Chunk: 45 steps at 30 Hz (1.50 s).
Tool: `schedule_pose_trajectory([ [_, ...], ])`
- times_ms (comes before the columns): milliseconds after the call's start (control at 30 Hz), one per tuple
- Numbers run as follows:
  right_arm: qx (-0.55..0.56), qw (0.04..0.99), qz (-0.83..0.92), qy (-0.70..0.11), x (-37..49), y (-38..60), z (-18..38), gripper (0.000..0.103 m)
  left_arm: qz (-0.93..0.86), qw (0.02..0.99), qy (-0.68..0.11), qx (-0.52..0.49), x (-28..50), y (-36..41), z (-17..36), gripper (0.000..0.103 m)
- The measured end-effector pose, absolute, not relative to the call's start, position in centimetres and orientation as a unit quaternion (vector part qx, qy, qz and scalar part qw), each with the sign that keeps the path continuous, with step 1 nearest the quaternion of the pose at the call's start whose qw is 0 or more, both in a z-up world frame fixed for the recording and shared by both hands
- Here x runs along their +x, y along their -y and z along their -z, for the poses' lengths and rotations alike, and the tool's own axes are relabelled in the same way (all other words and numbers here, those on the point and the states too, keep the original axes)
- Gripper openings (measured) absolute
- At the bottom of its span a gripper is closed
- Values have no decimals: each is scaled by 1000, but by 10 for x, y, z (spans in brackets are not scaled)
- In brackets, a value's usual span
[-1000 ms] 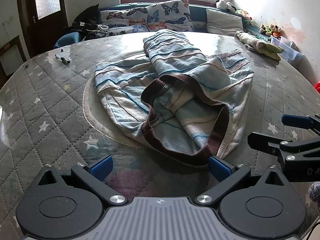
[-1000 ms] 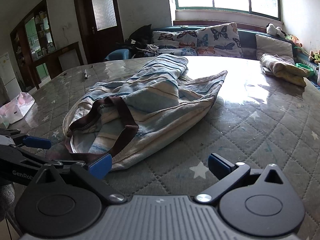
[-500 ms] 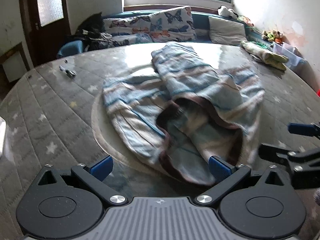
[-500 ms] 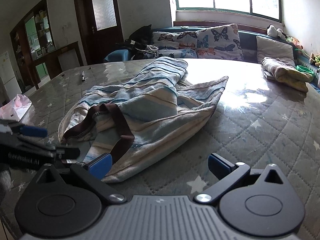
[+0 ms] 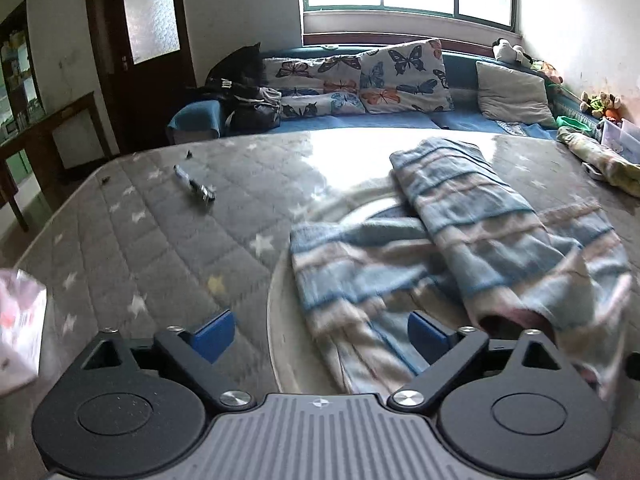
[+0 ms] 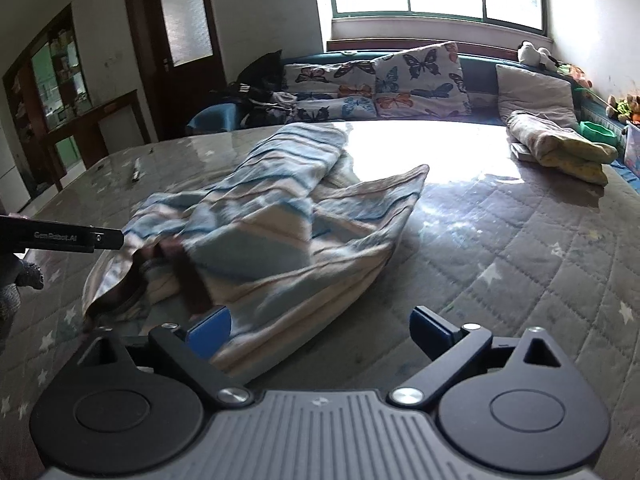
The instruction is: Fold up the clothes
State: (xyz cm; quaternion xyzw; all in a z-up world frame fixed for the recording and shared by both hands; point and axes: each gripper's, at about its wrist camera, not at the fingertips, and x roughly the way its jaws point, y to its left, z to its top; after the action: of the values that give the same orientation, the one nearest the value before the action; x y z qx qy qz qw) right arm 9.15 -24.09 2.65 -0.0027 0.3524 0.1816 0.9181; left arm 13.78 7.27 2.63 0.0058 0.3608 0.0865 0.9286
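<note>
A blue, white and pink striped garment (image 5: 460, 240) with a brown hem lies crumpled on the grey quilted star-patterned surface (image 5: 160, 240). My left gripper (image 5: 320, 336) hovers at the garment's near left edge. Its jaws are closing, cloth lies between the blue pads, and they do not press on it. In the right wrist view the garment (image 6: 280, 220) is ahead and to the left. My right gripper (image 6: 320, 330) stands over its near edge with jaws wide and closing, the left pad over the cloth. A finger (image 6: 80, 236) of the left gripper reaches in from the left.
A dark marker (image 5: 194, 186) lies on the far left of the surface. A folded yellowish cloth (image 6: 560, 146) sits at the far right edge. Butterfly cushions (image 5: 360, 80) line a blue sofa behind. A white plastic bag (image 5: 20, 320) shows at the left.
The left wrist view has swung left, so the garment now sits right of centre and the right gripper is out of it. In the right wrist view the left gripper stands higher.
</note>
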Motion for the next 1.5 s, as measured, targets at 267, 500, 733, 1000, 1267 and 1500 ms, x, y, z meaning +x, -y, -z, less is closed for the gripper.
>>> schedule_pose_trajectory([
  [267,16,920,-170,-352,131,259,-30,80,-91,921,-379,21,194,-90,-8,85],
  [500,59,917,-152,-363,175,275,-28,67,-72,917,-393,4,217,-97,3,79],
  [733,59,910,-153,-382,210,269,-15,43,-29,924,-382,1,216,-86,0,27],
  [1000,57,911,-144,-381,206,268,-11,3,-53,930,-363,-16,194,-89,-6,5],
  [1267,33,927,-119,-353,175,287,-25,2,-120,935,-331,-47,136,-109,-27,4],
  [1500,23,932,-106,-347,146,307,-30,2,-166,927,-327,-73,85,-126,-34,4],
])
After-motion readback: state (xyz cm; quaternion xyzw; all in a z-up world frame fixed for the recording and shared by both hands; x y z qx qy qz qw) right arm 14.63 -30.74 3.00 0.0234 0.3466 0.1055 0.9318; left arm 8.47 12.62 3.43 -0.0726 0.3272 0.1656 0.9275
